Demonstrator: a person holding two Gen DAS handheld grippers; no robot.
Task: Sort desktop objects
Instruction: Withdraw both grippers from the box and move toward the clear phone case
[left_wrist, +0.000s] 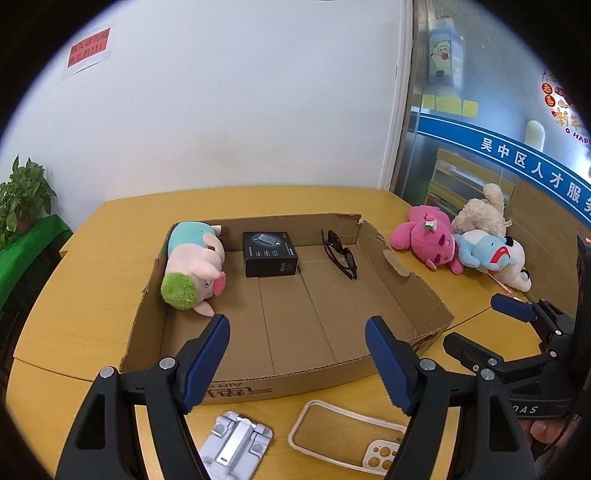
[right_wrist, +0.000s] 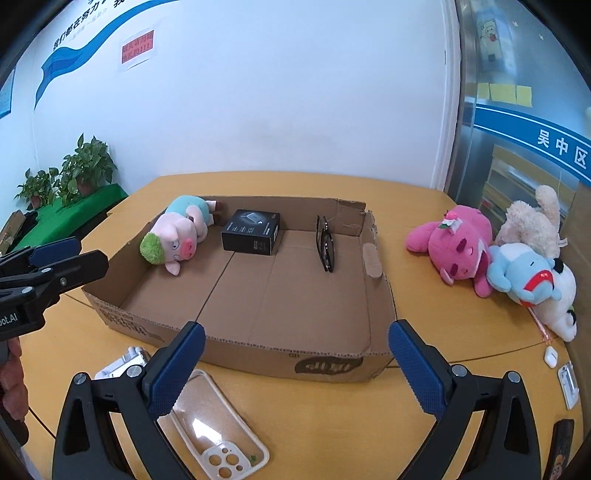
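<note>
**Two open grippers above a half-filled cardboard tray**

In the left wrist view, the left gripper (left_wrist: 297, 332) fills the bottom of the frame, its blue-padded fingers spread apart with nothing between them. The right gripper (right_wrist: 295, 341) stands the same way in its own view, fingers wide and empty.

A shallow cardboard tray (left_wrist: 236, 384) sits mid-frame on a yellow wooden table (left_wrist: 92, 295). Inside it, a pink pig plush (left_wrist: 195, 269) with a green cap lies at the left wall, a small black box (left_wrist: 270, 254) sits at centre back, and folded dark sunglasses (left_wrist: 340, 254) lie to the right.

Outside the tray, at the right of the frame, a pink plush (left_wrist: 428, 240), a blue plush (left_wrist: 487, 253) and a cream plush (left_wrist: 480, 212) lie heaped together. At the bottom, in front of the tray, rest a clear phone case (left_wrist: 347, 435) and a silver folding stand (left_wrist: 236, 443).
</note>
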